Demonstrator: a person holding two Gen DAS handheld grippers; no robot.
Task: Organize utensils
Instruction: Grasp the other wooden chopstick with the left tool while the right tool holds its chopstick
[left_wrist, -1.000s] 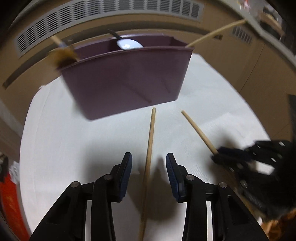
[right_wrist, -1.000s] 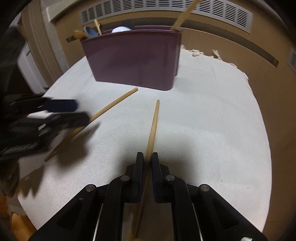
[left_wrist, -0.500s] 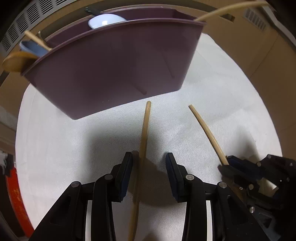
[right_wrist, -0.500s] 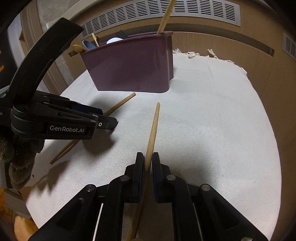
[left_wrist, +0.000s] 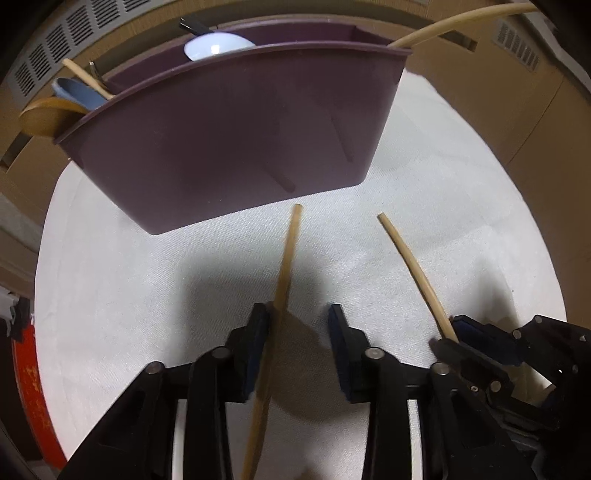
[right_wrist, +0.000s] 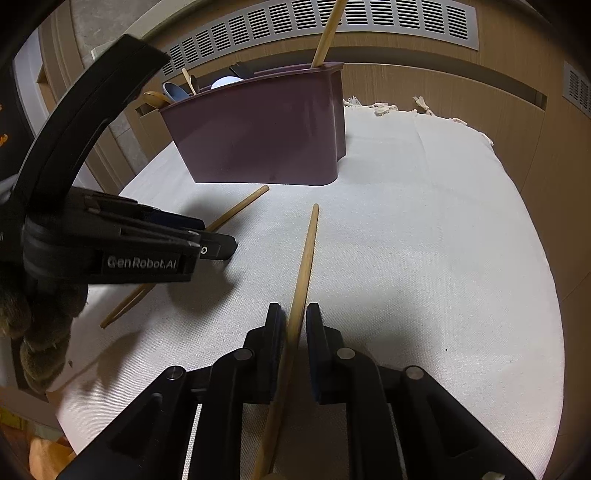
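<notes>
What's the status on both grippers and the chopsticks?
Right gripper shut on chopstick. Left gripper open, straddling second chopstick, not yet gripped. Purple caddy just ahead; nothing between.

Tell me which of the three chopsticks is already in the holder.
The one standing up at the right end of the purple holder. The other two are outside it: one clamped in the right gripper, one between the open left gripper's fingers.

left claw (left_wrist: 297, 314) agape (low, level), right claw (right_wrist: 295, 317) pinched nearly closed, both pointing forward
</notes>
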